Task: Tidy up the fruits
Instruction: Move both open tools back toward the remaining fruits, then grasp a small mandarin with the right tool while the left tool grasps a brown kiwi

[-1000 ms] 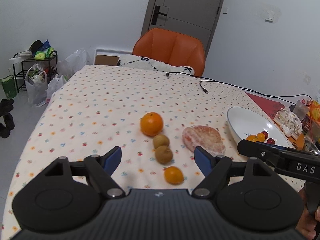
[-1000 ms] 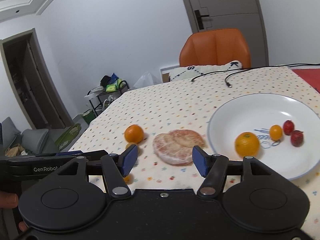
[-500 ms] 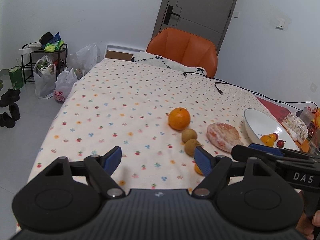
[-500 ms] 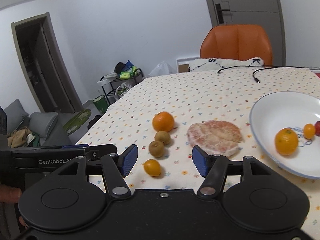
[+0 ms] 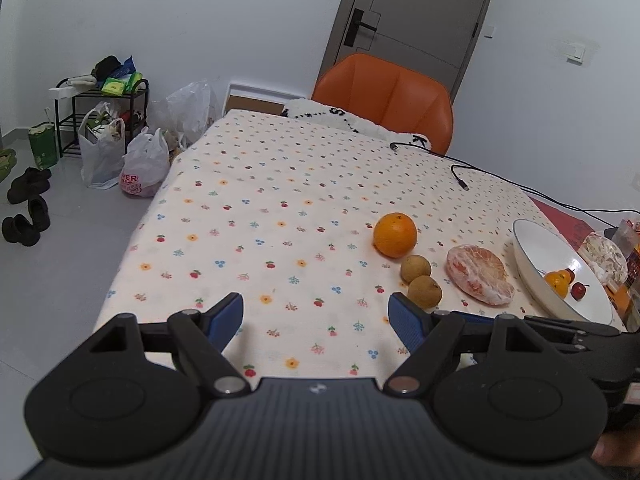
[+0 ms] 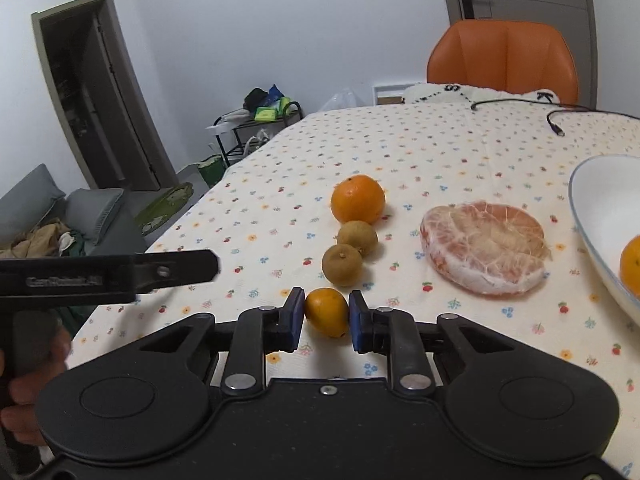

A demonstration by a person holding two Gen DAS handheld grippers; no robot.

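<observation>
Right wrist view: the right gripper (image 6: 326, 314) had its blue pads pressed against both sides of a small orange fruit (image 6: 327, 312) that sat low over the flowered tablecloth (image 6: 420, 148), near the table's near edge. Just beyond it lay two brown fruits (image 6: 349, 254) touching each other, and past those a large orange (image 6: 357, 199). To the right rested a peeled pomelo half (image 6: 485, 247), and further right the rim of a white bowl (image 6: 592, 216) with another orange fruit (image 6: 631, 264) inside. The left gripper's body (image 6: 108, 274) reached in from the left, held by a hand (image 6: 24, 392).

In the left wrist view the left gripper (image 5: 316, 318) hovered over bare cloth with its fingers wide apart and nothing between them, left of the fruit row. The bowl (image 5: 536, 276) at the far right held small orange and red fruits (image 5: 566, 282). An orange chair (image 5: 384, 100) stood at the table's far end.
</observation>
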